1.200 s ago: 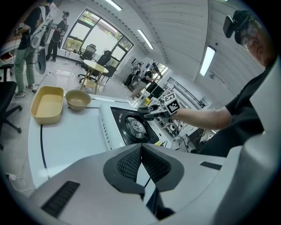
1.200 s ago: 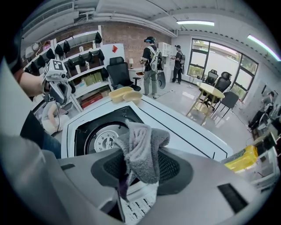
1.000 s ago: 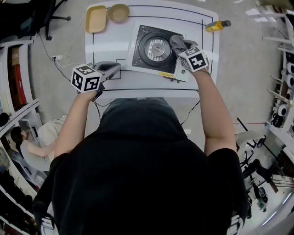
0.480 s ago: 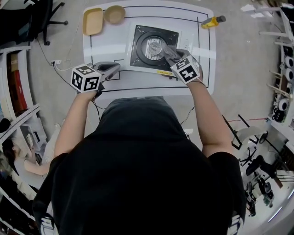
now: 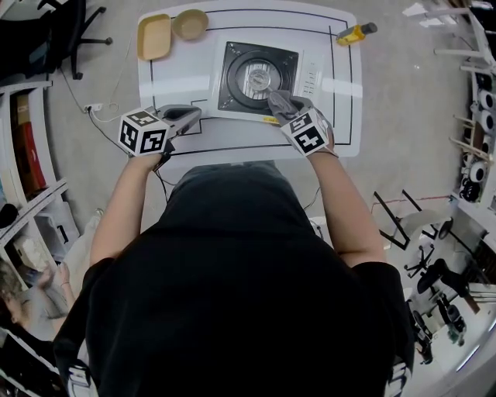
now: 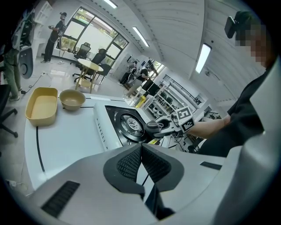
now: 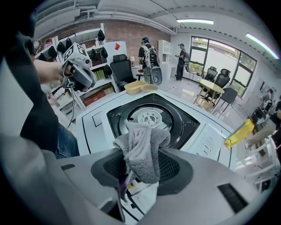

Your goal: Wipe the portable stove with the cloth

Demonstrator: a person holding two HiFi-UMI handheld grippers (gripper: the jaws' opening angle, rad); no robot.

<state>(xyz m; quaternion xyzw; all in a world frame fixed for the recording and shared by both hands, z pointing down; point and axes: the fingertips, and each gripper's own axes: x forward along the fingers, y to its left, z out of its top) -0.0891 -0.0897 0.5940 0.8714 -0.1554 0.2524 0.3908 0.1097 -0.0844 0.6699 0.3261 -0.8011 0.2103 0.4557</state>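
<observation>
And the right tool [image 5: 288, 111] has pulled back toward the person: a second ago it had the cloth [image 5: 280, 100] out on the right side of the burner ring, and now that grey wad sits at the near right of the black top plate of the portable stove [image 5: 311, 76], close to its front edge. That reads as one stroke drawn across the plate from the burner's flank toward the front. In the right gripper view the right tool [image 7: 141, 169] is clamped firmly on the cloth [image 7: 141, 147], and the fabric bunches up out of the jaws in a thick fold, with the burner ring just beyond it. From the head view the cloth looks to be down on the plate, though contact can't be confirmed. The left tool [image 5: 184, 116] has not budged; it hangs over the near left of the counter [image 5: 186, 77], well apart from the stove, and the left gripper view shows the left tool [image 6: 141, 163] with its pads pressed together and nothing between them. So the wiping looks well under way on the right half. The left side of the plate and the white control panel probably still need a pass. The tray [image 5: 155, 36] and bowl [image 5: 190, 23] sit at the far left corner, out of it all.
</observation>
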